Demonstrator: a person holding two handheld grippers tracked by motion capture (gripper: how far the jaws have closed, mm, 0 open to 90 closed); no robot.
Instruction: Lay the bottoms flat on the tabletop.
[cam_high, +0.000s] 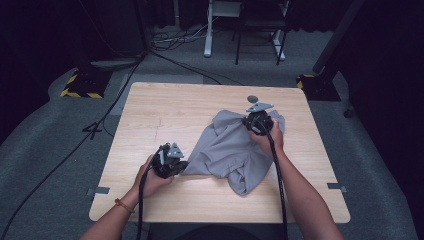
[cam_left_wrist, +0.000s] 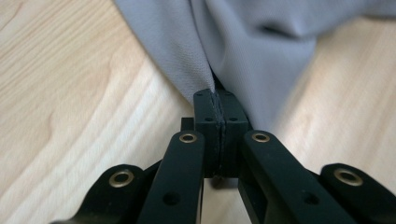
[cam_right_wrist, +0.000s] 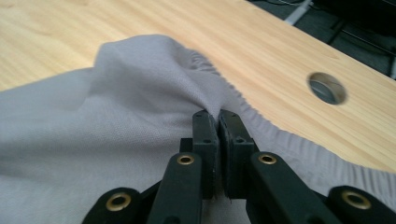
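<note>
Between both clamped claws, left claw (cam_high: 176, 165) and right claw (cam_high: 256, 124), grey garment (cam_high: 227, 150) on table (cam_high: 165, 115)

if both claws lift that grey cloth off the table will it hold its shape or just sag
Probably sag: the grey cloth already lies in soft folds and bunches where the left claw and right claw pinch it. It looks thin and likely light. Its fine weave should grip rather than slip.
</note>
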